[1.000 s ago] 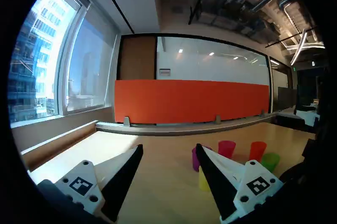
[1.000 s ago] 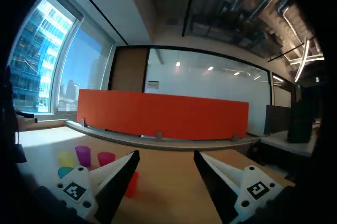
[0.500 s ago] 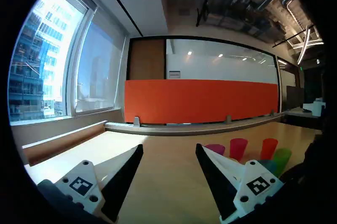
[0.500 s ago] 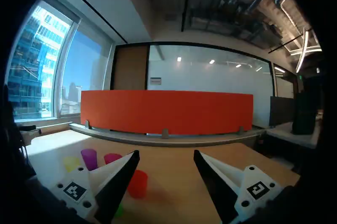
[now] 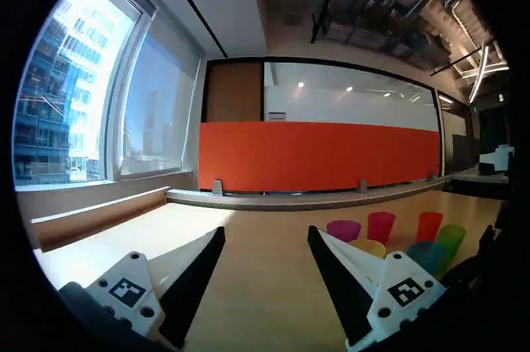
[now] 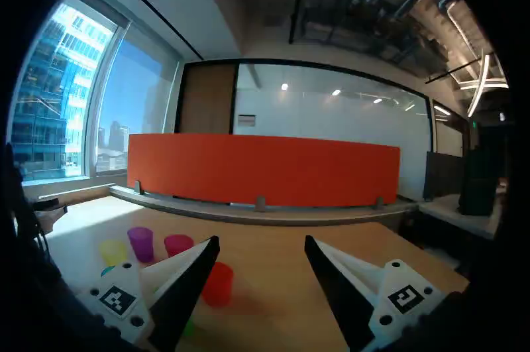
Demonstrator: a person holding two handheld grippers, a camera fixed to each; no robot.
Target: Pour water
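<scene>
In the left gripper view, my left gripper [image 5: 265,230] is open and empty above the wooden table [image 5: 265,299]. Several plastic cups stand right of its right finger: magenta [image 5: 343,229], pink [image 5: 381,226], orange [image 5: 429,225], green [image 5: 451,239], yellow [image 5: 368,246] and blue [image 5: 424,256]. The right gripper view has my right gripper [image 6: 260,240] open and empty too. Cups sit left of and behind its left finger: yellow [image 6: 112,251], purple [image 6: 140,243], pink [image 6: 177,244], red [image 6: 217,283], plus a green one [image 6: 189,330] low down.
An orange divider panel [image 5: 318,156] runs along the table's far edge, with a glass wall behind it. Large windows [image 5: 66,107] and a wooden ledge [image 5: 99,216] line the left side. A dark object [image 6: 477,196] stands on another desk at the right.
In the left gripper view the cups have slid rightward and more of them show. In the right gripper view the cups sit slightly higher and nearer. Both grippers stayed open.
</scene>
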